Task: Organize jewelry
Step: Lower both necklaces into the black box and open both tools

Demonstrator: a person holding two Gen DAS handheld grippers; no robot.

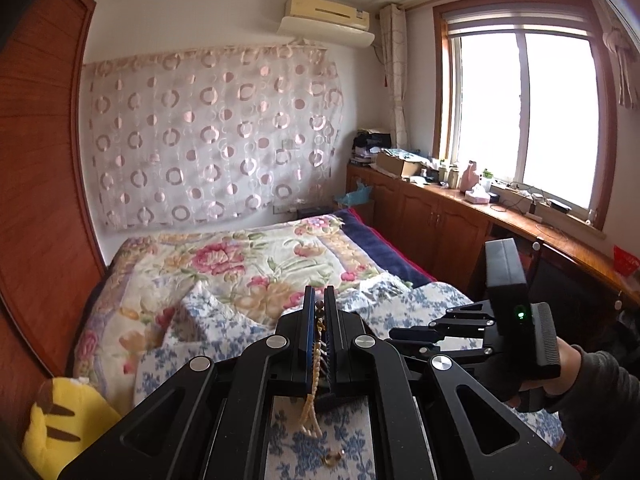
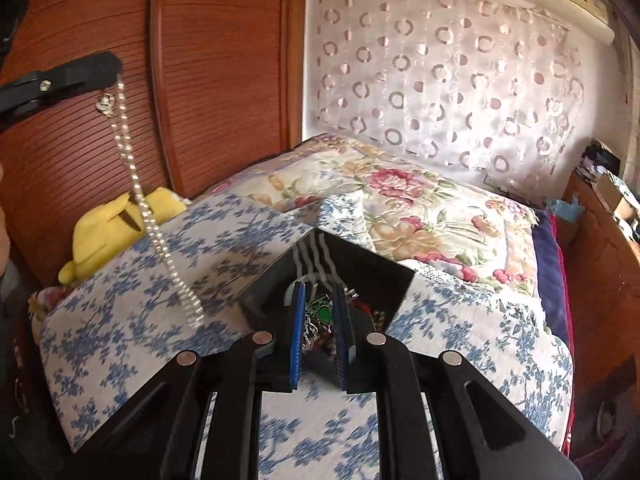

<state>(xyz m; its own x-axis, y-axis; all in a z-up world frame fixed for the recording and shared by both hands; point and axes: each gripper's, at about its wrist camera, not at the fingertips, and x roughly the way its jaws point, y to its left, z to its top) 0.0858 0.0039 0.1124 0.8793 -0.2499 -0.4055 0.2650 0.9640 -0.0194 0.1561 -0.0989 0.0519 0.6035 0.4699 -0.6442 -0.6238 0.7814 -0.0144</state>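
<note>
My left gripper [image 1: 319, 298] is shut on a pearl necklace [image 1: 314, 364] that hangs down between its fingers, with a gold clasp end [image 1: 334, 458] below. In the right wrist view the left gripper [image 2: 114, 70] is raised at the upper left, and the pearl necklace [image 2: 160, 240] hangs from it in a long strand down to the bedspread. My right gripper [image 2: 320, 296] is over a black box [image 2: 360, 264] of mixed jewelry, its jaws a little apart around a green-stone piece [image 2: 322, 312]; contact is unclear. The right gripper also shows in the left wrist view [image 1: 404, 336].
A bed with a blue floral spread [image 2: 120, 300] and a flowered quilt [image 2: 400, 196] fills the space. A yellow plush toy [image 2: 116, 224] lies at the bed's left edge by the wooden wardrobe [image 2: 100, 20]. A cluttered wooden counter [image 1: 460, 200] runs under the window.
</note>
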